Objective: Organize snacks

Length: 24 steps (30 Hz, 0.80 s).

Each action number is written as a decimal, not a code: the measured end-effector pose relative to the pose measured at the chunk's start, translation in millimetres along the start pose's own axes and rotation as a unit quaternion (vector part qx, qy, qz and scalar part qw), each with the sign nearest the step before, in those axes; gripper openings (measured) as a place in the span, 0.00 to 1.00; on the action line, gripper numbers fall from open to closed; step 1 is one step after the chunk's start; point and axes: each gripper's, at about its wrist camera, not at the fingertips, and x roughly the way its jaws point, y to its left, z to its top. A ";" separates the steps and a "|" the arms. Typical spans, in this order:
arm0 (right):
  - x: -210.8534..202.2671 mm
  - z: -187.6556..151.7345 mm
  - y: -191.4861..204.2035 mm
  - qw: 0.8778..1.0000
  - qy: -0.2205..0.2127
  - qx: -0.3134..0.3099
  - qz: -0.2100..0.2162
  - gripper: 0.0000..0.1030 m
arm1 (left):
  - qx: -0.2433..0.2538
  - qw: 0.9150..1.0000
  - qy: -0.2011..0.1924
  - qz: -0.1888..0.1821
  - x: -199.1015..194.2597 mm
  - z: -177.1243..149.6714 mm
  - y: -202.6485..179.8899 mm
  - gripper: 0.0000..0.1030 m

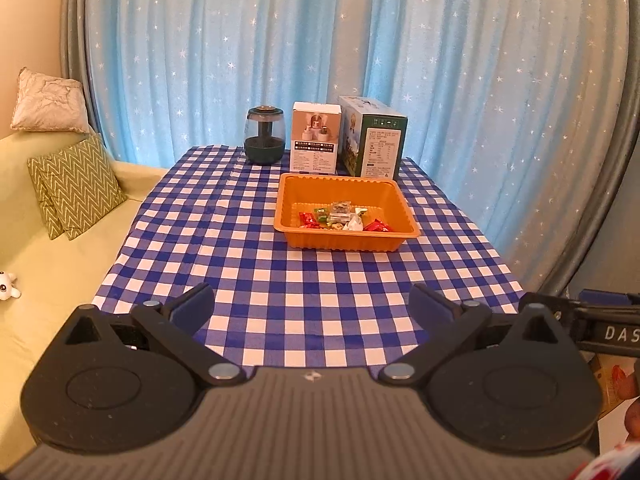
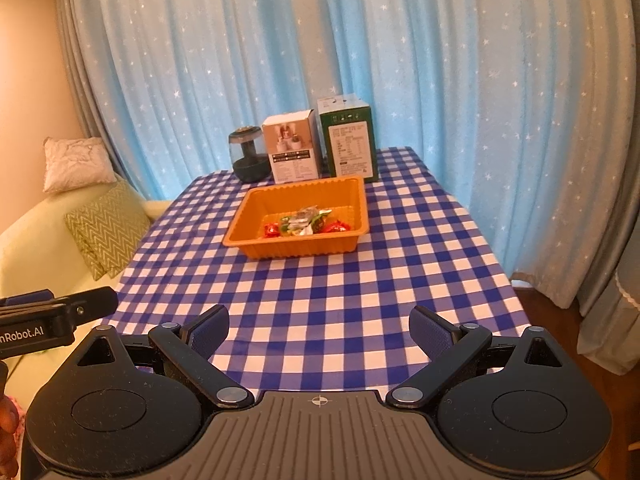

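An orange tray [image 1: 304, 188] [image 2: 256, 204] sits on the far half of the blue-checked table [image 1: 280, 280] [image 2: 320, 280]. Inside it lie several wrapped snacks [image 1: 344, 218] [image 2: 306, 222], red, green and clear. My left gripper [image 1: 314, 304] hangs open over the table's near edge, well short of the tray, with nothing between its fingers. My right gripper [image 2: 320, 326] is open too, empty, at the same near edge. Each gripper shows at the side of the other's view.
Behind the tray stand a dark glass jar [image 1: 265, 135] [image 2: 250, 154], a white box [image 1: 316, 136] [image 2: 293, 146] and a green box [image 1: 374, 138] [image 2: 349, 138]. A green sofa with cushions [image 1: 76, 184] is left of the table. Blue starred curtains hang behind.
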 end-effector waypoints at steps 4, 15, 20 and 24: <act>-8.3 -4.5 0.9 1.000 0.002 -0.002 -0.002 0.93 | 0.004 1.000 0.001 -0.002 -4.5 -3.7 -1.8 1.00; -10.5 -7.9 8.0 1.000 0.003 -0.009 0.005 0.93 | 0.018 1.000 0.002 0.001 -7.3 -11.2 -0.4 1.00; -10.3 -8.1 8.9 1.000 0.003 -0.009 0.005 0.93 | 0.015 1.000 0.004 -0.001 -7.0 -12.9 0.9 1.00; -10.2 -8.9 8.6 1.000 0.004 -0.007 0.005 0.93 | 0.012 1.000 0.005 -0.002 -6.4 -14.6 1.0 1.00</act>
